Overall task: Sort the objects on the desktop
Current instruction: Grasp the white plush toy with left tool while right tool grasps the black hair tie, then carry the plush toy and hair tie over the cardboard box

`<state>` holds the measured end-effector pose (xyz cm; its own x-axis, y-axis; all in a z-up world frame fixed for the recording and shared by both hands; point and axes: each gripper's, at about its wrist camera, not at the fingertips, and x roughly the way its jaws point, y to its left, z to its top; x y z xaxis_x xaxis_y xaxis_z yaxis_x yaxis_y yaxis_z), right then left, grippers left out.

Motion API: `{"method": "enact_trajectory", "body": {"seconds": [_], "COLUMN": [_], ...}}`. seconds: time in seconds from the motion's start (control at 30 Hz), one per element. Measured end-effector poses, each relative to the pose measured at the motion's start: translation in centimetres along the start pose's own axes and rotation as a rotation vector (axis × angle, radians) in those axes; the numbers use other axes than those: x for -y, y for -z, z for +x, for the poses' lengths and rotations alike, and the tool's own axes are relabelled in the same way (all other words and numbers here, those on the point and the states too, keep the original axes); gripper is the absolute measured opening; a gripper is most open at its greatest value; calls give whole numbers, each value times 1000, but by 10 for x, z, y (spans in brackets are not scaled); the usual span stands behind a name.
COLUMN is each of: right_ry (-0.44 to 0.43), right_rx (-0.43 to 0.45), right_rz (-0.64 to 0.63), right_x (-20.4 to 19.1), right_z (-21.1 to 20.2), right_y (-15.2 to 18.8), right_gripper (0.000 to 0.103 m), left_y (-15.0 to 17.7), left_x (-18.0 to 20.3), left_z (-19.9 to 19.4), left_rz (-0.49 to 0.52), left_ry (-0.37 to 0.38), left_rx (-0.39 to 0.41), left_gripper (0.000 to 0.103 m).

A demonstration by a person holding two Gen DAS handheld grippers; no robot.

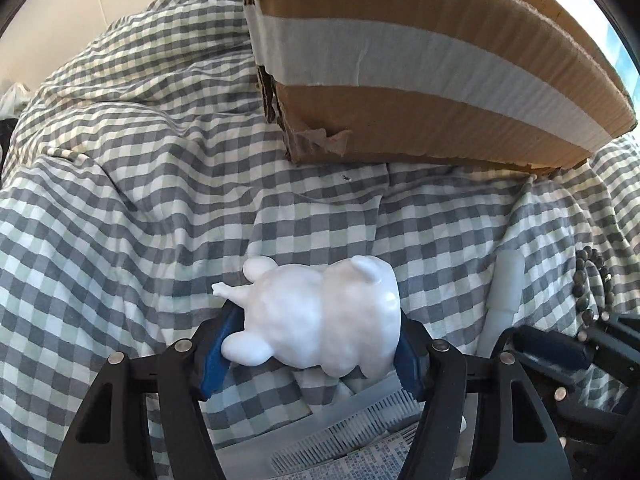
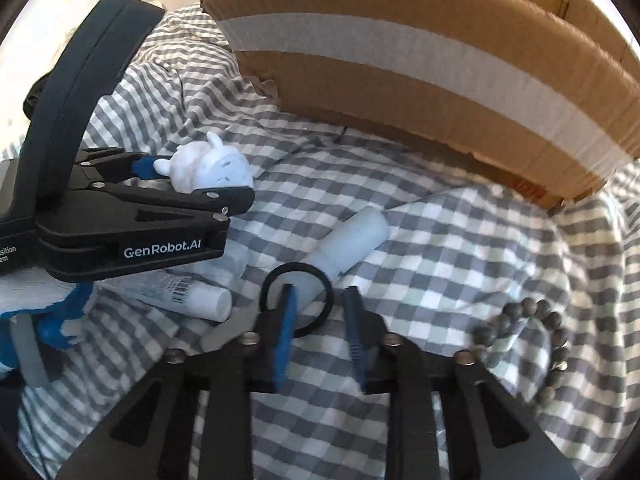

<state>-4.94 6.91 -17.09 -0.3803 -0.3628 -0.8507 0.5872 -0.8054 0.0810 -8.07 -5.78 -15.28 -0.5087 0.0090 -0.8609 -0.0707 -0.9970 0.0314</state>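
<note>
The left gripper (image 1: pixel 312 344) sits closest to the lens, its blue ridged pads clamped on a smooth, lumpy white animal figurine (image 1: pixel 320 320) held above the cloth. Beyond it a corrugated cardboard box (image 1: pixel 420 60), torn at one corner and banded with pale tape, rests on the rumpled grey-and-white checked cloth (image 1: pixel 120 200). The right gripper (image 2: pixel 320 334) hangs with fingers apart and empty, near a matte white cylindrical bottle (image 2: pixel 348 240), a black rubber ring (image 2: pixel 296 304) and a dark beaded bracelet (image 2: pixel 532 332).

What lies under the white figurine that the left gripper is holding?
The white figurine, clamped in the left gripper, hangs above the checked cloth and a white comb. What lies directly beneath its body is covered.
</note>
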Motion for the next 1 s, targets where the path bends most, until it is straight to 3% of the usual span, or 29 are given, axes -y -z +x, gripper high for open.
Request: {"method": "enact_trajectory", "body": {"seconds": [0.1, 0.3, 0.7, 1.0], "right_ry": [-3, 1, 97, 117], "right_rx": [15, 95, 308, 438], "right_rz": [-3, 33, 95, 81], "right_x": [-1, 7, 21, 16], "right_z": [-8, -36, -94, -133], "right_y": [0, -2, -14, -24], "right_gripper": [3, 3, 3, 3], "left_y": [-1, -11, -22, -33], "left_x": [-3, -3, 16, 31], "left_z": [-11, -36, -78, -117], "left_rz": [-18, -28, 21, 25], "left_ry": [10, 29, 68, 84], "left_rx": [23, 78, 189, 276], "left_gripper": [69, 69, 69, 69]}}
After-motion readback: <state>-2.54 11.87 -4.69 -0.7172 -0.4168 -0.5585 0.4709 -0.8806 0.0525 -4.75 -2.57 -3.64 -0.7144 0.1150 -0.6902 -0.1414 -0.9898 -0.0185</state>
